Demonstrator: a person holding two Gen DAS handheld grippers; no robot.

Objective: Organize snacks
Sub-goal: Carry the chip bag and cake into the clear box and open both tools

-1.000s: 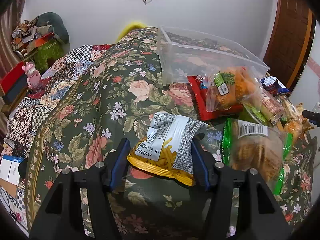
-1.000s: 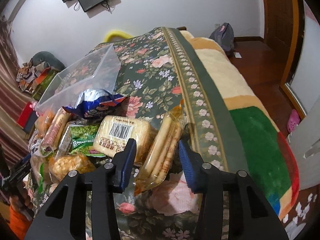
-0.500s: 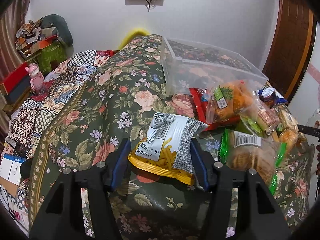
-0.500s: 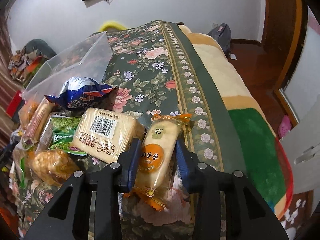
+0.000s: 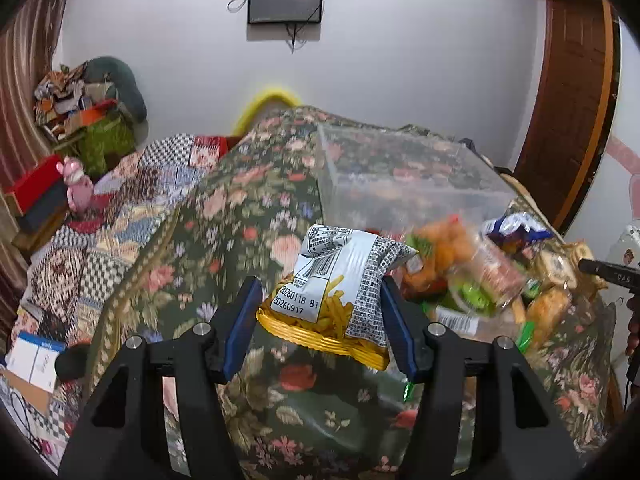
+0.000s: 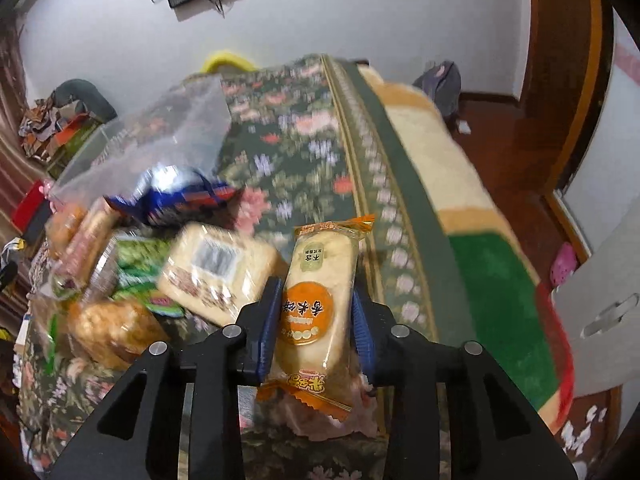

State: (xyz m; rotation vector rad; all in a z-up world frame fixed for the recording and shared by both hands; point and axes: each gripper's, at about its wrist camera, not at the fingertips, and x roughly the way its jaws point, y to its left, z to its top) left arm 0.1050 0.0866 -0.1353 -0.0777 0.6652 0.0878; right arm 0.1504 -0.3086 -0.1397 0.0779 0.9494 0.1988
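surface: bed under a floral bedspread (image 5: 224, 216); white wall, wall-mounted screen (image 5: 285, 0), wooden door (image 5: 568, 92). left tongs (image 5: 320, 316) grasp the fries snack bag (image 5: 340, 280), held above the bedspread. right tongs (image 6: 316, 316) grasp the rice cracker packet (image 6: 316, 296). clear plastic bin (image 5: 400, 176) sits beyond. the snack pile (image 5: 488, 276) is motion-blurred; its labels are unreadable.

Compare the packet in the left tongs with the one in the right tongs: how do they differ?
The fries bag is a wide, puffy pillow, printed grey-white above yellow; the rice cracker pack is a narrow, flat, see-through sleeve with orange ends and an orange round label. The fries bag shows its back, with barcode and date stamp; the rice cracker pack shows its label side. Both stand roughly upright, each between blue pads: left tongs, right tongs.
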